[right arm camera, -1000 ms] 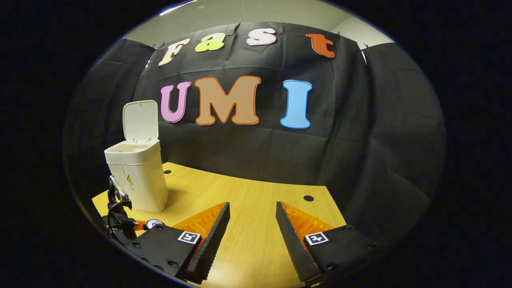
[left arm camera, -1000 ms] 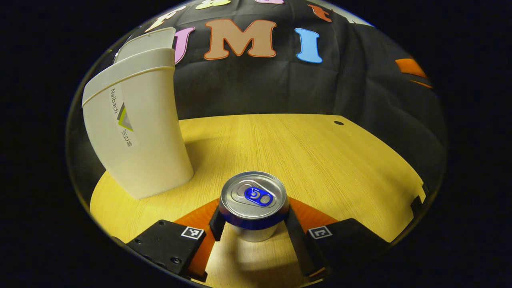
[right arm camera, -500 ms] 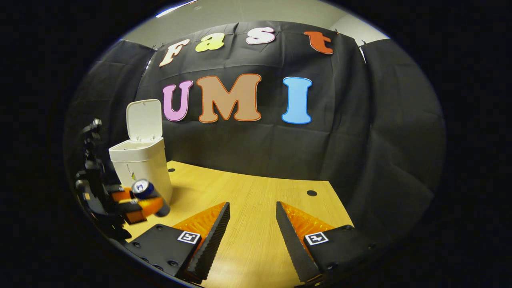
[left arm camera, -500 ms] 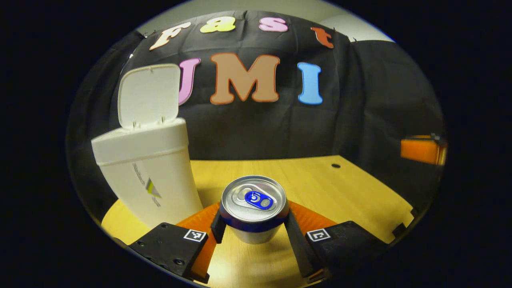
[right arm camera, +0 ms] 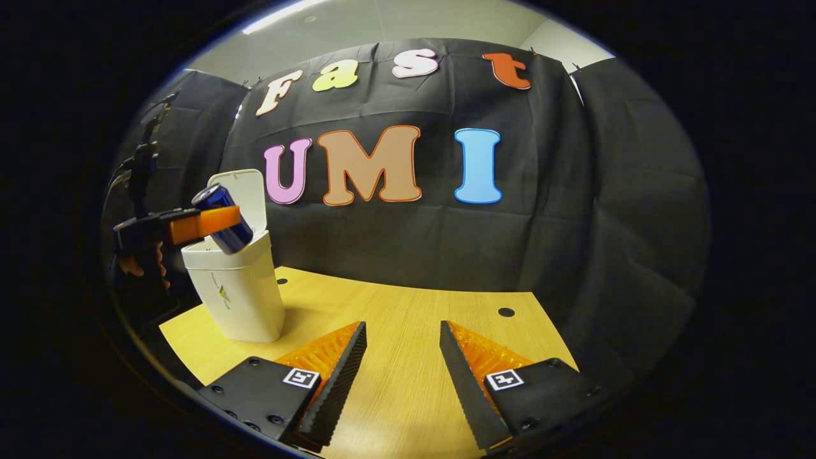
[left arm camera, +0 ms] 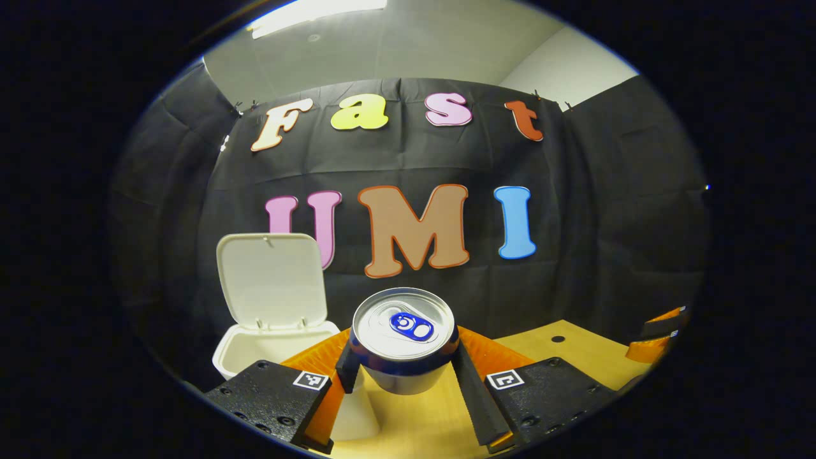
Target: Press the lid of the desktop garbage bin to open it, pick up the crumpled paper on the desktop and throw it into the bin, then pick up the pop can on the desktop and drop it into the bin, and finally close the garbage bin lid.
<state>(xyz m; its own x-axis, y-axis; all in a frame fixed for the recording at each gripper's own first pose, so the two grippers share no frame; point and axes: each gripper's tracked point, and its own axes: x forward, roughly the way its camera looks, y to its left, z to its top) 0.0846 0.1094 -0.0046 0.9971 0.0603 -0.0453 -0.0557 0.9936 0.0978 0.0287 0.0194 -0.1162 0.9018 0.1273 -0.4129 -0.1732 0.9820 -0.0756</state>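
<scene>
- One pop can (left arm camera: 404,338) — clamped between the jaws of my left gripper (left arm camera: 404,373), top rim facing the camera, lifted off the bench (left arm camera: 574,350).
- One garbage bin (right arm camera: 237,290) on the bench, its one lid (left arm camera: 271,280) standing upright; the can hangs tilted just above its rim.
- My right gripper (right arm camera: 396,363) — jaws spread apart, holding nothing, over bare bench.

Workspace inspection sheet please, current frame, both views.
Surface: wooden table, small round holes in it.
Job's things: bin upright, lid open; pop can lifted, tilted near the bin's rim in the right gripper view; crumpled paper: nothing seen.
Clutter: nothing seen.
Grippers: left gripper shut on the can; right gripper open, holding nothing, low over the table.
Cables: nothing seen.
Surroundings: black cloth wall, pale ceiling.
</scene>
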